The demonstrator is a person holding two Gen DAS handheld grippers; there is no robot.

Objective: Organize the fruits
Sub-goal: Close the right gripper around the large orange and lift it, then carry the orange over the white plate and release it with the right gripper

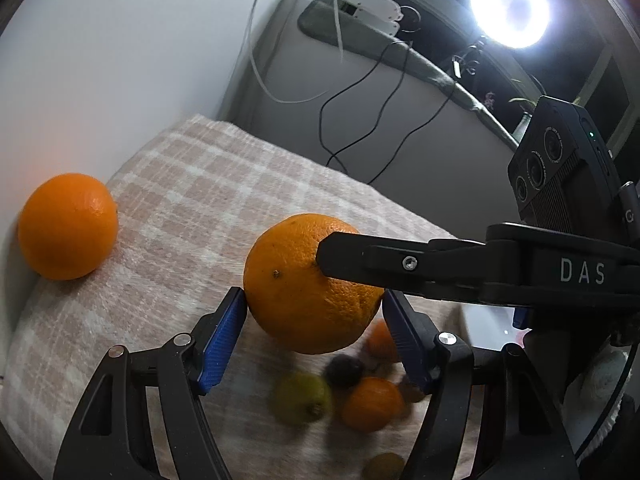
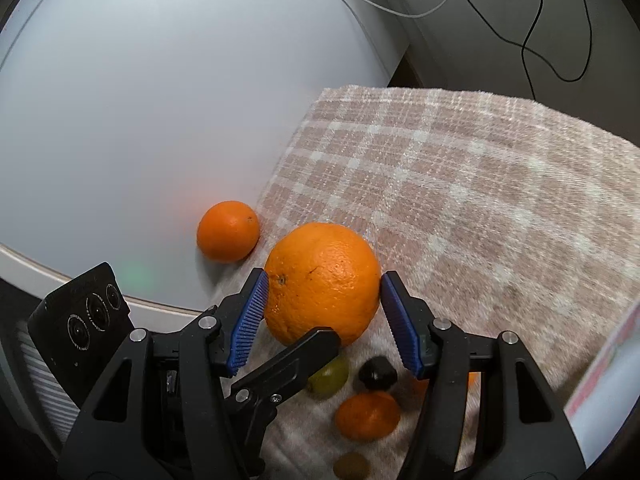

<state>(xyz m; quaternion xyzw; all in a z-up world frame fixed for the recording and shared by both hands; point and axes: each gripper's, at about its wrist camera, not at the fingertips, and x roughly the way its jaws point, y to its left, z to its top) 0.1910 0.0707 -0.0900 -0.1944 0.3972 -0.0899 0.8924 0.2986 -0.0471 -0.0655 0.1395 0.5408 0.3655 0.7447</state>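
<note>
Orange in colour and large, big orange (image 1: 296, 280) at centre of left wrist view, clamped between blue pads (image 1: 224, 340) of left gripper (image 1: 314, 300); jaws partly closed, both pads pressing on the peel. Held clear of checked cloth (image 1: 200, 184). Crossed from the right by a black finger (image 1: 380, 264) of right gripper, tip touching the fruit's upper right side. At left edge of frame, small orange (image 1: 68, 226) resting where cloth meets white table (image 1: 100, 80), well apart from the held one. Below the held fruit, blurred on the cloth: green fruit (image 1: 302, 398), dark fruit (image 1: 344, 370) and mandarin (image 1: 372, 404), close together. Upper right: bright round lamp (image 1: 510, 4).

Right wrist view: same big orange (image 2: 320, 280) low in centre, gripped between blue pads of right gripper (image 2: 322, 292), jaws about half closed, a pad against each side. From lower left, a black finger (image 2: 296, 356) of left gripper touching its underside. Small orange (image 2: 228, 231) left of centre on the table (image 2: 140, 120), just beside the cloth's edge (image 2: 480, 200). Along the bottom, green fruit (image 2: 330, 376), dark fruit (image 2: 378, 374) and mandarin (image 2: 368, 416) on the cloth.
</note>
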